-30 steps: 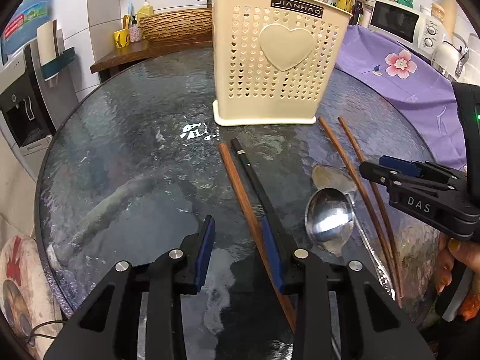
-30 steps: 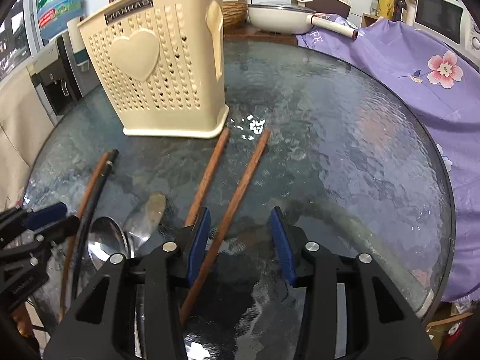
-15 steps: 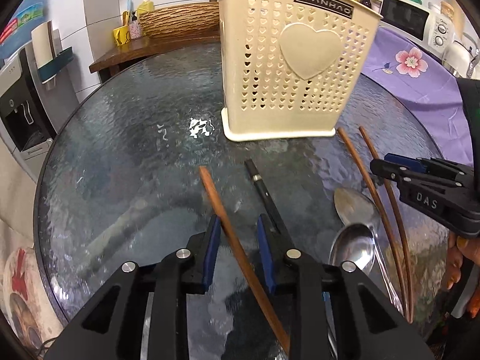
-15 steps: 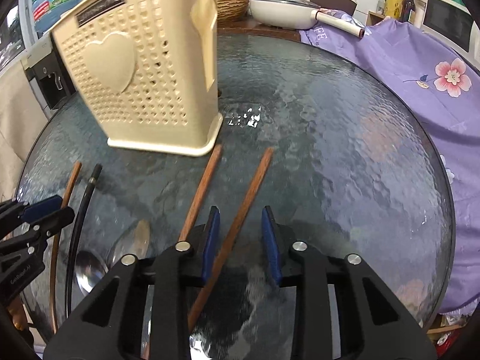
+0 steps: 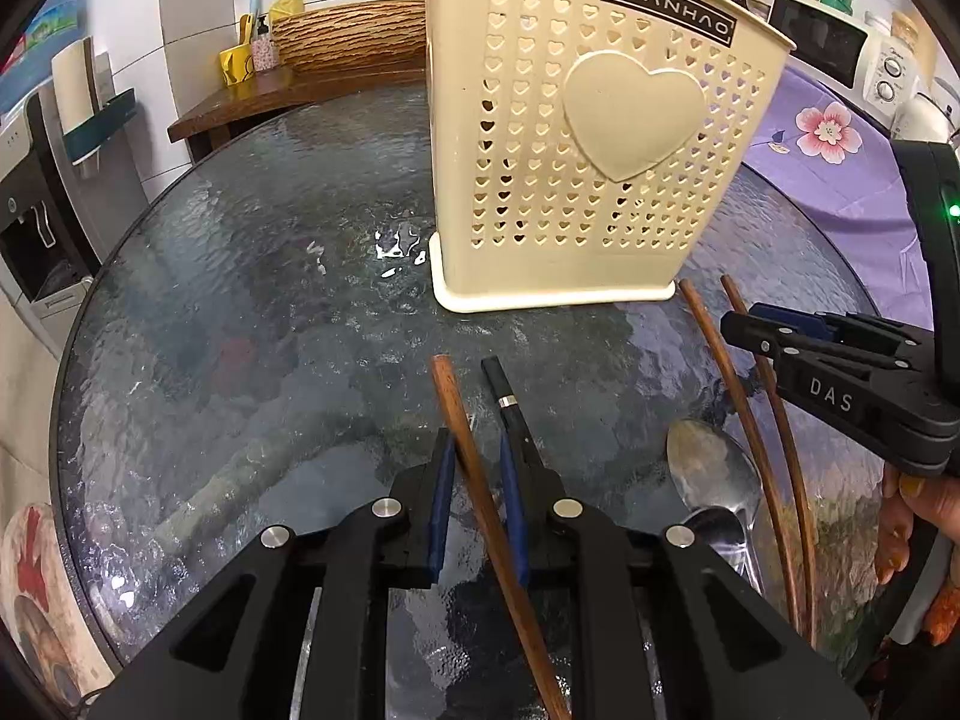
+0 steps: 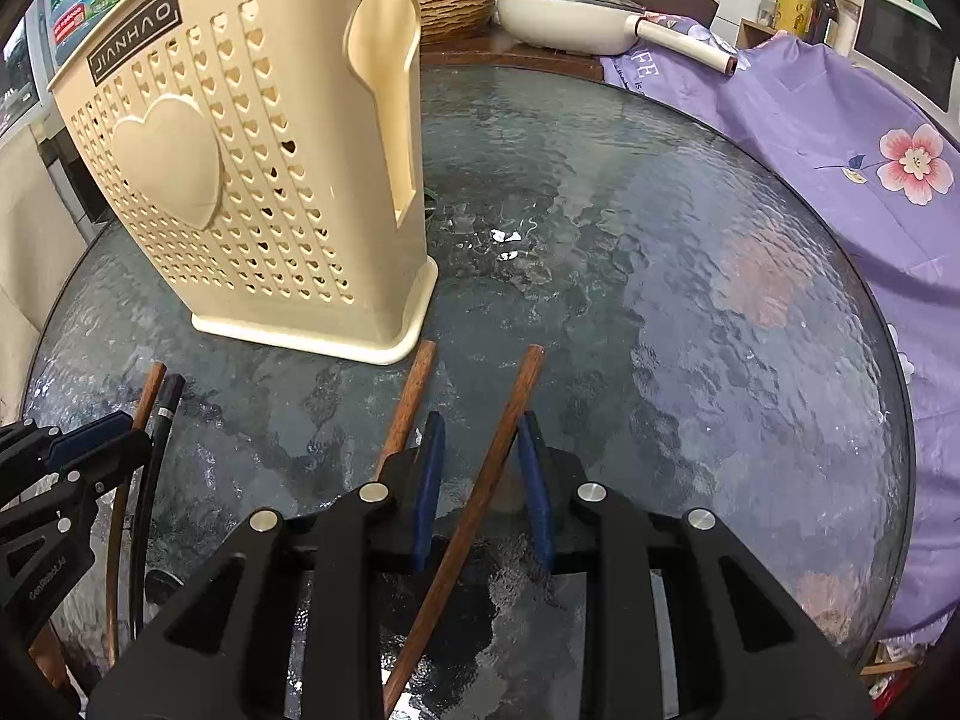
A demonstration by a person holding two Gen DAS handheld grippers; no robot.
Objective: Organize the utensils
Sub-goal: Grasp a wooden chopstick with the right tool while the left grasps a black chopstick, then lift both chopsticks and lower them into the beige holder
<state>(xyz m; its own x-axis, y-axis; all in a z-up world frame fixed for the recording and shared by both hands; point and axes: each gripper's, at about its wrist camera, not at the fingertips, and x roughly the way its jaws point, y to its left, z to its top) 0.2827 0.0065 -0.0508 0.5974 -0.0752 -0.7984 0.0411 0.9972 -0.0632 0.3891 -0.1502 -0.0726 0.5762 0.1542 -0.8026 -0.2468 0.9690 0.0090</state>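
Note:
On the round glass table [image 5: 240, 300] stands a cream perforated utensil holder [image 5: 600, 150]. My left gripper [image 5: 476, 447] is closing, with a brown chopstick [image 5: 456, 408] running slantwise between its blue pads, which do not clamp it. A black chopstick [image 5: 504, 396] lies just outside the right pad. My right gripper [image 6: 480, 429] is also closing around another brown chopstick [image 6: 516, 396], with gaps on both sides. Its twin [image 6: 411, 396] lies left of the left finger. Two spoons [image 5: 708, 468] rest between both grippers.
The holder [image 6: 240, 180] stands just beyond the chopstick tips. A purple flowered cloth [image 6: 840, 150] covers the right side. A white pan [image 6: 564, 18], a wicker basket [image 5: 348, 30] and a microwave [image 5: 822, 42] sit behind. A person's hand [image 5: 918, 516] holds the right gripper.
Both grippers have moved forward toward the holder and their jaws have narrowed. The left one has shifted so the brown chopstick, earlier by its right pad, runs between the pads.

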